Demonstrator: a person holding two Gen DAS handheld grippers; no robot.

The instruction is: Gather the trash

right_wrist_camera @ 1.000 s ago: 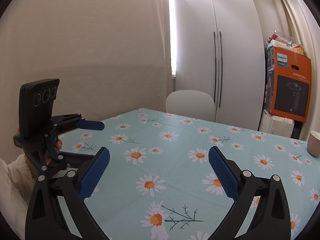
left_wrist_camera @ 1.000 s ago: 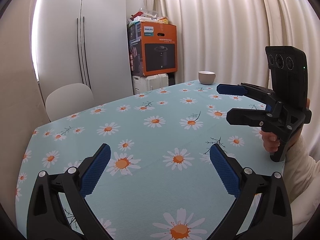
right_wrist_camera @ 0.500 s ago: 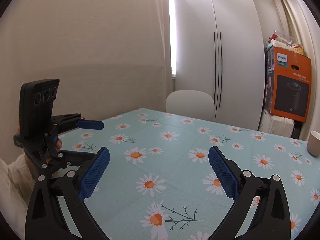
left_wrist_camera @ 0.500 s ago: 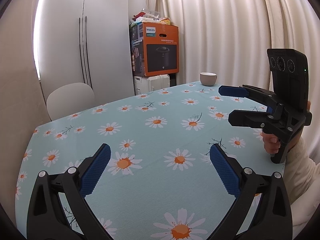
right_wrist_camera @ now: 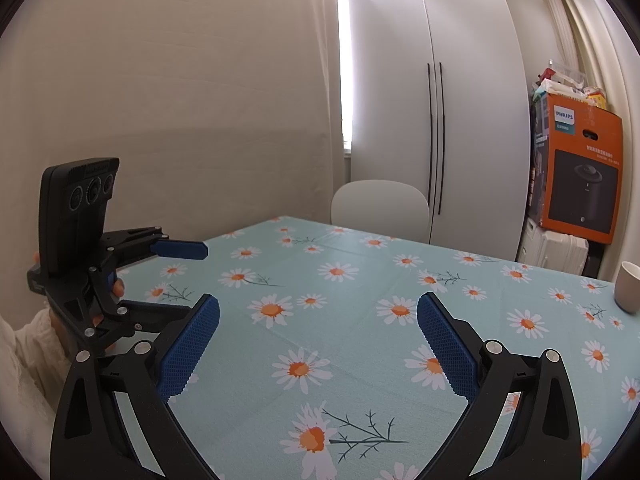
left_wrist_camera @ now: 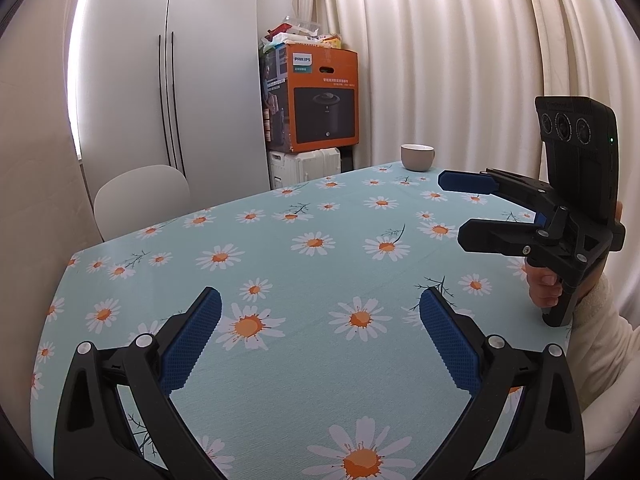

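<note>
Hovering low over the counter (left_wrist_camera: 304, 360), draped in a pale blue cloth printed with white and orange daisies and filling the lower half of both frames. Holding the left gripper (left_wrist_camera: 320, 316) with blue pads spread wide apart and nothing between them; showing again at the left edge of the right wrist view (right_wrist_camera: 176, 276), gripped by a hand (right_wrist_camera: 108, 300) in a cream sleeve. Keeping the right gripper (right_wrist_camera: 318, 318) likewise spread wide and empty; appearing at the right of the left wrist view (left_wrist_camera: 460, 208), with fingers (left_wrist_camera: 544, 284) curled round its handle. Standing on the counter's far edge, a small beige cup (left_wrist_camera: 417, 157), upper right of centre in the left view and cut off at the right edge (right_wrist_camera: 629, 286) in the right view. Not finding any trash on the cloth in either view. Tucking in behind the counter, a white chair (right_wrist_camera: 380, 210). Rising behind it, a tall white wardrobe (left_wrist_camera: 168, 80) with dark handles. Sitting beside it, an orange Philips box (left_wrist_camera: 320, 100) on a white case (left_wrist_camera: 304, 166), with packets heaped on top. Hanging across the upper right of the left view, cream curtains (left_wrist_camera: 460, 60)
</note>
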